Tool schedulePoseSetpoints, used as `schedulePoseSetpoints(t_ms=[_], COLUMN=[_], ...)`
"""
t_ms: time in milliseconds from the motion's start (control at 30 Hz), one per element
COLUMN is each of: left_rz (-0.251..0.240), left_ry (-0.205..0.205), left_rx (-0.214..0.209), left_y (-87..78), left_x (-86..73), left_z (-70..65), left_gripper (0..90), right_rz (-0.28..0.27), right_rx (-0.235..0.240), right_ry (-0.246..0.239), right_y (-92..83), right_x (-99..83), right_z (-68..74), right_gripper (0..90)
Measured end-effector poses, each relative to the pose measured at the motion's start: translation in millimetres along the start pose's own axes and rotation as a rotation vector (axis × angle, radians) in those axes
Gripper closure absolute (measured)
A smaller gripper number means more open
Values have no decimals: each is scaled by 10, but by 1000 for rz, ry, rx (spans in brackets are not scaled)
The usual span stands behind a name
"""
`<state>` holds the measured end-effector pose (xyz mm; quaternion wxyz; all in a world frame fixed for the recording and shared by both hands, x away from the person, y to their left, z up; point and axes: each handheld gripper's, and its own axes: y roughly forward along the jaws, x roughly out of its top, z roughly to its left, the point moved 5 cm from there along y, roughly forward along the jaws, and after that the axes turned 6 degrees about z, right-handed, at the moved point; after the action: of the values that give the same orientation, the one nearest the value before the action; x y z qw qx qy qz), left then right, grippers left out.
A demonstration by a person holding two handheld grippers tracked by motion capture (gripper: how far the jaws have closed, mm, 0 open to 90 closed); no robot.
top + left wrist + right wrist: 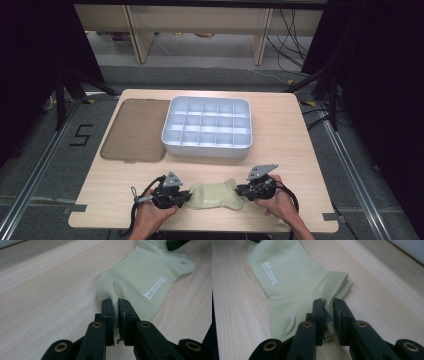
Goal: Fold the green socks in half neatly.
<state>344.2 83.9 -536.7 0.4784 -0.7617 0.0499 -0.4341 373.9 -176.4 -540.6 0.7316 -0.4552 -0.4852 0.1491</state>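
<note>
A pale green sock [216,196] with small white print lies flat near the table's front edge, between my two grippers. My left gripper [187,196] is shut on the sock's toe end [111,293], the cloth pinched up between its black jaws. My right gripper [240,190] is shut on the ribbed cuff end [337,285], a fold of fabric caught between its jaws. In the left gripper view [115,302] and the right gripper view [328,302] each pair of jaws stands nearly together with cloth in the gap. Both hands rest low on the table.
A white tray [206,150] divided into several empty compartments stands at the table's middle back. A brown translucent lid [135,130] lies flat to its left. The wooden table [295,145] has bare surface on the right and front left.
</note>
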Motion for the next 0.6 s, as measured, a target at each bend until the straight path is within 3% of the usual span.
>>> schedulePoseSetpoints(t_ms=[167, 267, 300, 467, 533, 600], left_rz=[-30, -36, -38, -44, -39, -37], left_ry=[5, 4, 28, 29, 27, 22], left_rx=[-21, -30, -30, -45, -47, -47], left_y=[-57, -87, -129, -174, -171, -170], left_x=[49, 63, 84, 106, 106, 102], left_z=[-49, -78, -78, -86, -87, -87], left_gripper=[829, 831, 831, 832, 832, 832], right_rz=[-29, -27, -26, -8, 1, -23], right_rx=[-9, -22, -31, -17, -18, -32], right_ry=[-1, -1, -7, -5, 14, 30], right_y=[0, 10, 21, 22, 35, 41], right_x=[29, 28, 31, 51, 57, 68], right_z=[35, 48, 52, 83, 92, 85], right_gripper=[789, 790, 794, 792, 716, 702])
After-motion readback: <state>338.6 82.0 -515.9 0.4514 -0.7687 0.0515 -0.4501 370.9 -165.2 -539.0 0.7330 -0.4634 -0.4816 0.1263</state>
